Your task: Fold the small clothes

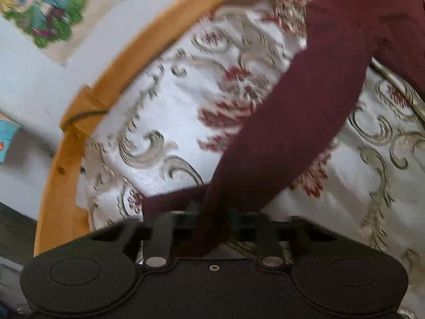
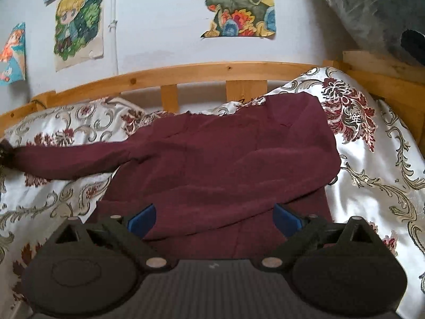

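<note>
Maroon garment (image 2: 225, 164) spread on patterned bedspread (image 2: 372, 159), body toward wooden rail (image 2: 186, 73); one sleeve (image 2: 74, 159) stretched long leftward in right view. Left claw (image 1: 212, 218) pinching sleeve end. Right claw (image 2: 215, 219) spread wide over near hem, nothing gripped.

Garment (image 2: 217, 164) on bedspread (image 2: 372, 159), before rail (image 2: 186, 73)

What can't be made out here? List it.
- Left wrist view: left gripper fingertips, blurred and buried in the maroon garment.
- Right wrist view: sleeve end, cut off at the left edge.
- Right wrist view: garment hem, hidden behind the right gripper.
</note>
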Tool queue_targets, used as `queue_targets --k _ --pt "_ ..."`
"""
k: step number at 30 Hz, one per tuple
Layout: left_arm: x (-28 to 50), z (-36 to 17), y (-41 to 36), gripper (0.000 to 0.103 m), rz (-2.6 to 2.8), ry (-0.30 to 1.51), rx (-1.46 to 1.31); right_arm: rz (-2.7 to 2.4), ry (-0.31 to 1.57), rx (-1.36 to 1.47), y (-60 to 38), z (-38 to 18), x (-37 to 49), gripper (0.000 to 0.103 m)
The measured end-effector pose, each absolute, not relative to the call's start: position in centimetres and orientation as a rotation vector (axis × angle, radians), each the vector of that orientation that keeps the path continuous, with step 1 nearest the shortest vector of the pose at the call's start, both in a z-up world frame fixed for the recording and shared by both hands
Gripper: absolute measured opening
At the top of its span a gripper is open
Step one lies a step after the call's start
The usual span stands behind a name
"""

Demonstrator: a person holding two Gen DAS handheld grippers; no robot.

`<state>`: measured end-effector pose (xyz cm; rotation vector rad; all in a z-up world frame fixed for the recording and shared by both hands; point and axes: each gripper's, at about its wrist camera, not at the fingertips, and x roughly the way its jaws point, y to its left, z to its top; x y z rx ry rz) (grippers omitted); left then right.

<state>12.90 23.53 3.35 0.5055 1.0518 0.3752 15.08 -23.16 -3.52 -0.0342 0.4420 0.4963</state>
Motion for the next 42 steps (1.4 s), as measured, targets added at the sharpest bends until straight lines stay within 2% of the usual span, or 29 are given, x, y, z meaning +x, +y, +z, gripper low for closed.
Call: queue_targets --k 3,9,12,16,26,36,38,39,41,42 --pt "13.1 4.8 22.6 0.001 0.374 1.055 0.465 0.504 0.443 0.011 -23.7 -3.4 15.4 0.098" --pt "12.8 11.2 19.2 0.001 0.264 1.043 0.112 0.526 0.459 0.040 -24.4 -3.4 15.7 0.098" --pt "13.0 13.6 16.4 0.001 0.205 1.013 -0.053 0.572 0.462 0.052 -24.2 -3.2 15.6 0.098" --pt "14.2 15.0 11.6 0.001 0.102 0.980 -0.135 0.710 0.428 0.057 -23.7 -2.7 14.8 0.098" --pt "20.0 14.4 1.1 0.001 -0.136 0.998 -0.098 1.230 0.372 0.181 -23.6 -0.7 12.6 0.101" --pt "25.3 9.7 -3.5 0.001 -0.211 1.028 -0.115 1.041 0.436 0.295 -25.3 -1.6 15.4 0.098" --pt "26.1 8.7 -4.1 0.001 -0.225 1.042 -0.130 0.980 0.442 0.274 -25.1 -2.0 15.6 0.094" --pt "26.4 8.2 -4.4 0.001 -0.232 1.048 -0.127 0.952 0.450 0.257 -24.9 -2.2 15.6 0.088" --pt "26.8 7.2 -5.2 0.001 -0.251 1.065 -0.110 0.904 0.462 0.230 -24.7 -2.7 15.9 0.074" --pt "27.0 6.8 -5.5 0.002 -0.256 1.071 -0.106 0.881 0.468 0.223 -24.7 -2.9 16.2 0.058"
